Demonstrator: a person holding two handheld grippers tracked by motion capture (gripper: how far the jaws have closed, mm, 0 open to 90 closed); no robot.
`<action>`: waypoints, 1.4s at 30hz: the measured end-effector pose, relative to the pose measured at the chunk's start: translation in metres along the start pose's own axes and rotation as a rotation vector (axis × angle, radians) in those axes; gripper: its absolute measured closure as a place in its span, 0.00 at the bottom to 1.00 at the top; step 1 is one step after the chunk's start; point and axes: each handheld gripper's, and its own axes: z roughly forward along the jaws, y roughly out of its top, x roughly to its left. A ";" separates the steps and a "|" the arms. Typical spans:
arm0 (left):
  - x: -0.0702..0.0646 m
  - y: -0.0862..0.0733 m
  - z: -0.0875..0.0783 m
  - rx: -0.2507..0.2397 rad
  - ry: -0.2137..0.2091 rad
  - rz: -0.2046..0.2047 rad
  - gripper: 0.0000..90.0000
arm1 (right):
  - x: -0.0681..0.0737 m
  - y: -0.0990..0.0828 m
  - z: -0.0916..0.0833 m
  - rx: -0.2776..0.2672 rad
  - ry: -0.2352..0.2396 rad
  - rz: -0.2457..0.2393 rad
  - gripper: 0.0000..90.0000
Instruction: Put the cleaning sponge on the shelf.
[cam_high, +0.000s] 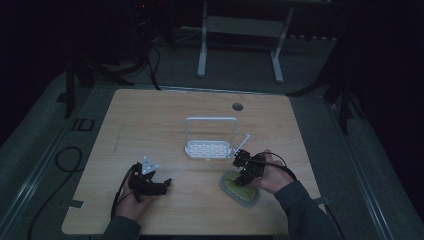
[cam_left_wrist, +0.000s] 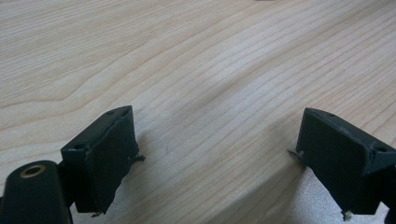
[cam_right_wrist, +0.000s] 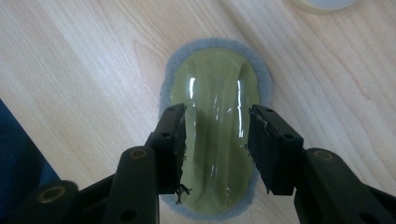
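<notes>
An oval scrubber (cam_high: 239, 189) with a glossy yellow-green top and a grey pad rim lies flat on the wooden table (cam_high: 150, 120), front right. My right gripper (cam_high: 244, 179) points down over it. In the right gripper view the scrubber (cam_right_wrist: 215, 84) lies lengthwise between the jaws, and the right gripper (cam_right_wrist: 215, 126) stands astride its raised middle ridge with a thin gap on each side. My left gripper (cam_high: 165, 184) rests low at the front left, pointing right. Its jaws are wide apart over bare wood, so the left gripper (cam_left_wrist: 215, 140) is open.
A white wire rack (cam_high: 211, 149) with a tall loop handle stands at the table's middle, just behind the scrubber. A round cable hole (cam_high: 237, 106) sits near the far edge. Cables trail off the table's left side. A pale round rim (cam_right_wrist: 324, 3) shows beyond the scrubber.
</notes>
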 end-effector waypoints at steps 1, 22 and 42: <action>0.000 0.000 0.000 0.001 0.000 0.001 0.14 | 0.001 0.000 0.001 0.006 0.003 0.003 0.63; 0.000 0.000 0.000 0.001 0.000 0.001 0.14 | 0.001 0.003 0.009 0.098 0.011 -0.017 0.68; 0.000 0.000 0.000 0.001 -0.001 0.000 0.14 | 0.004 0.004 0.012 0.135 -0.015 -0.066 0.79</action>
